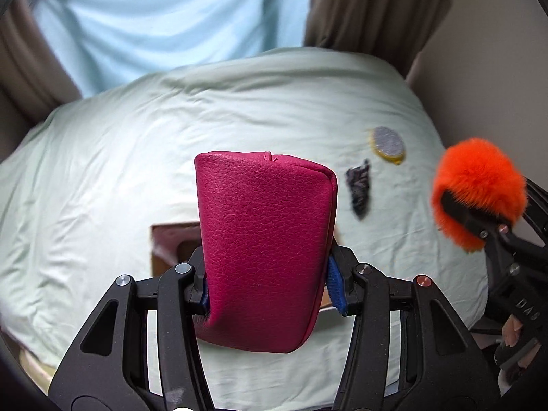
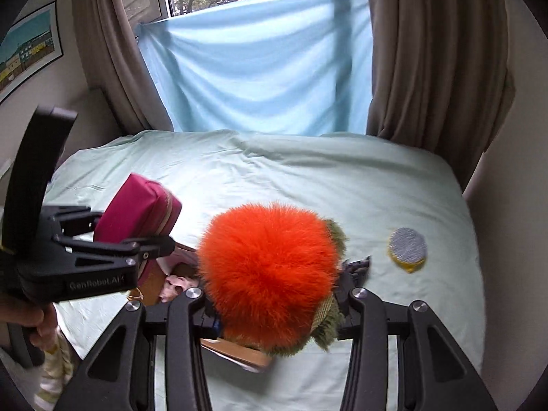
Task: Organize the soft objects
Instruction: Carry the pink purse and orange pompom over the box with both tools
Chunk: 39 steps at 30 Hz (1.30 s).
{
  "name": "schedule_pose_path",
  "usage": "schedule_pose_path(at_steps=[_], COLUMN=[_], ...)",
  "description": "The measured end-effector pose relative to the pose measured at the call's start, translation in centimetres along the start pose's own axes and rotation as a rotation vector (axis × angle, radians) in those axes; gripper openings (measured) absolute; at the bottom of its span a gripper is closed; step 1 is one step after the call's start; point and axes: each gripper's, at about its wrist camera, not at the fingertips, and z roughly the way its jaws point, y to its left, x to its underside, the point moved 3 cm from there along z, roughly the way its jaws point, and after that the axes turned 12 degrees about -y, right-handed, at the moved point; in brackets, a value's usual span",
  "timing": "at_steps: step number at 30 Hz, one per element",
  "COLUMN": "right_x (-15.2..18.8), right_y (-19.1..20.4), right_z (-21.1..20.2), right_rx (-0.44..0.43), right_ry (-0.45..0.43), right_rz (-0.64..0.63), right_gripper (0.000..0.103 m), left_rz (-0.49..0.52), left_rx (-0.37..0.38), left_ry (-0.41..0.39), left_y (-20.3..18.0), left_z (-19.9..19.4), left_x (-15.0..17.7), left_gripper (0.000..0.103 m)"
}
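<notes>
Left claw (image 1: 267,284): you have it clamped on the pink pouch (image 1: 263,246), long axis upright | right claw (image 2: 274,311): closed around the orange fluffy toy (image 2: 269,267) | box (image 2: 178,274) on the bed (image 2: 308,178) lies directly beneath both, left nearer

My left gripper (image 2: 150,250) side: I am reading "GenRobot.AI".
My right gripper (image 1: 479,219) body: I am reading "DAS", letters partly cut off.

My right gripper (image 2: 277,294) clamps an orange fluffy toy (image 2: 269,267) above the bed (image 2: 342,178). My left gripper (image 2: 150,250) grips a magenta pouch (image 2: 137,205); a round grey-and-yellow pad (image 2: 407,248) lies on the sheet.
</notes>
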Motion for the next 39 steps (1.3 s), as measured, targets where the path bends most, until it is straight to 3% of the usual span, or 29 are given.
schedule_pose_path(at_steps=[8,15,30,36,37,39], right_x=[2.0,4.5,9.1,10.2,10.2,10.5], right_y=[5.1,7.6,9.7,9.6,9.7,9.9], right_z=[4.1,9.0,19.8,22.7,23.0,23.7], right_rx=[0.036,0.082,0.03,0.014,0.005,-0.034], right_ry=[0.086,0.174,0.349,0.41,0.417,0.445], right_rz=[0.052,0.079,0.14,0.21,0.217,0.255], right_gripper=[0.04,0.04,0.04,0.04,0.04,0.045], left_rz=[-0.043,-0.063,-0.072,-0.028,-0.014,0.013], left_rx=[0.003,0.027,0.057,0.063,0.071,0.064], left_ry=[0.078,0.163,0.282,0.283,0.276,0.266], left_y=[8.0,12.2,12.5,12.4,12.2,12.0], left_z=[2.8,7.3,15.4,16.6,16.6,16.2], left_x=[4.4,8.3,13.5,14.3,14.3,14.2], left_gripper=[0.047,0.046,0.046,0.047,0.051,0.074])
